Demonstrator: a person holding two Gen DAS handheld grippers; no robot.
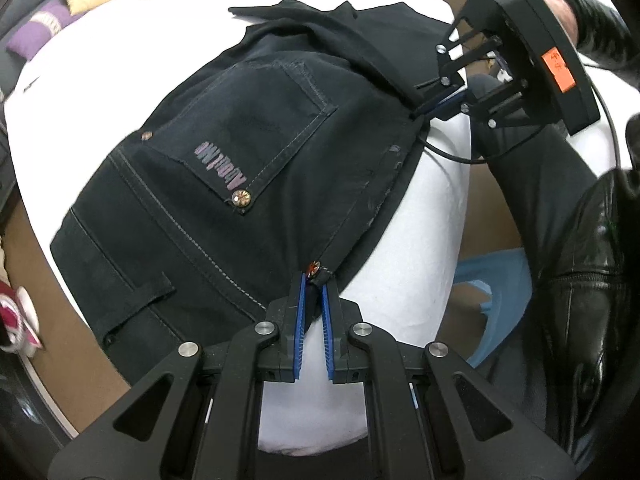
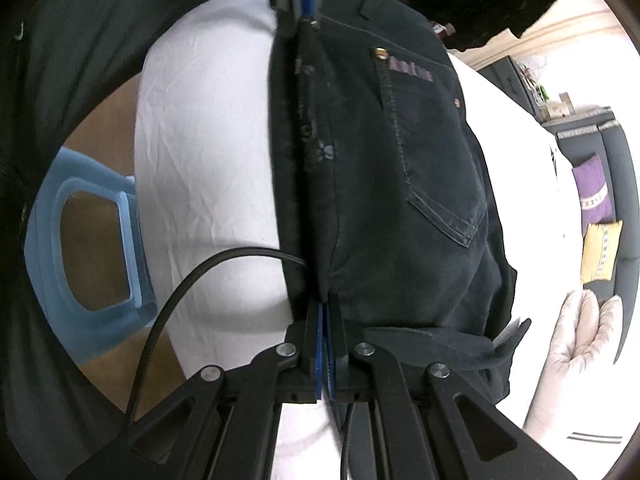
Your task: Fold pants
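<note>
The dark pants [image 1: 224, 168] lie on the white bed [image 1: 404, 216]. The left gripper [image 1: 314, 280] pinches one edge corner tight. The right gripper [image 2: 327, 304] squeezes the other. If one slips, I think the fold could go crooked.

A home living room: a table [image 1: 408, 208] draped in white cloth stands on a brown floor, with a dark grey sofa [image 2: 624, 184] beyond its far edge. Purple [image 2: 592, 188] and yellow [image 2: 600, 252] cushions sit on the sofa, a pale quilted bundle [image 2: 576, 344] lies on the table's far side, and a light-blue plastic stool [image 2: 84, 256] stands beside the table's near edge.
</note>
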